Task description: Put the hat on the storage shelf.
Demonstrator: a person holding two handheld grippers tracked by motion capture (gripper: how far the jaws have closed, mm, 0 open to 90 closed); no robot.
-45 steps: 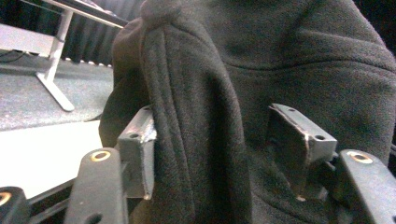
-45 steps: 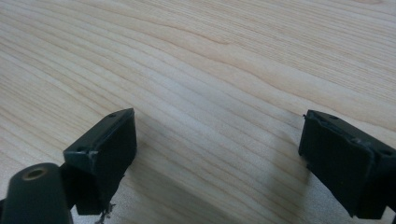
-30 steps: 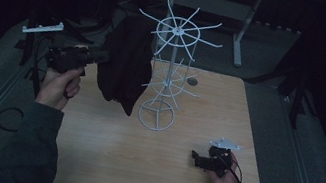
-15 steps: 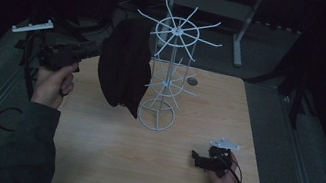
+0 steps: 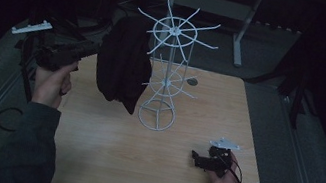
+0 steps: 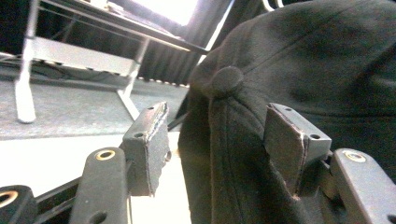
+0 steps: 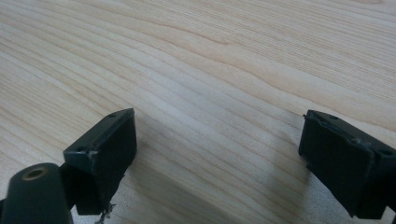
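A black cap (image 5: 122,64) hangs on the left side of a white wire rack (image 5: 175,31) that stands mid-table. My left gripper (image 5: 92,51) is held level at the cap's left edge. In the left gripper view the cap (image 6: 303,56) lies between the jaws of the left gripper (image 6: 219,126). They have just been closing; the right pad (image 6: 285,140) is against the fabric, and a gap shows at the left pad (image 6: 152,144). My right gripper (image 5: 199,160) rests low at the table's near right. In its own view the right gripper (image 7: 219,135) stands open over bare wood.
The wooden table (image 5: 104,152) has a small round grommet (image 5: 192,82) behind the rack. A grey metal frame (image 5: 242,34) stands on the floor beyond the table. A cable loop (image 5: 9,117) lies on the floor at the left.
The left hand has drawn a little to the left and up. The cap has shifted slightly on the rack. The right hand has kept still.
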